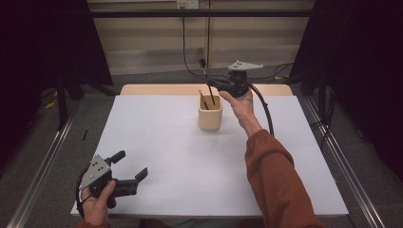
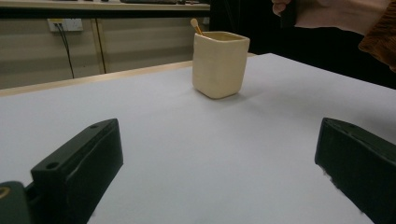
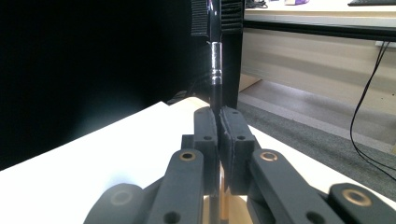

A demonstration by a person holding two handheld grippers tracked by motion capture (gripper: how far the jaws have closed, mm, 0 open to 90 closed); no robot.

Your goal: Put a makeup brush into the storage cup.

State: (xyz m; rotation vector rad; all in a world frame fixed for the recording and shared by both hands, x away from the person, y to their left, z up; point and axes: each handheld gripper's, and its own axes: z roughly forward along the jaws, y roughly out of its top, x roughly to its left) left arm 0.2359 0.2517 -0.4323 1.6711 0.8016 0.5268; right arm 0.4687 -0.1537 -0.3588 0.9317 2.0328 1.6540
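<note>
A thin black brush with a silver metal collar [image 1: 207, 84] stands nearly upright just above centre in the high view, its lower end inside a cream square-sided ceramic cup [image 1: 210, 114] and its dark tip up near the top of the frame. The right gripper [image 1: 212, 83] grips it partway up; in the right gripper view the two black jaws are pressed together on the handle, with the collar [image 3: 215, 63] rising above them. A slim wooden stick with a rounded end [image 2: 195, 26] also leans in the cup, poking over the rim. The cup rests on the white table sheet [image 1: 180, 156], towards its far edge. At the lower left of the high view the left gripper [image 1: 130, 167] hovers over the near corner of the sheet, held in a hand [image 1: 97, 206]; its jaws are spread wide with nothing between them.
</note>
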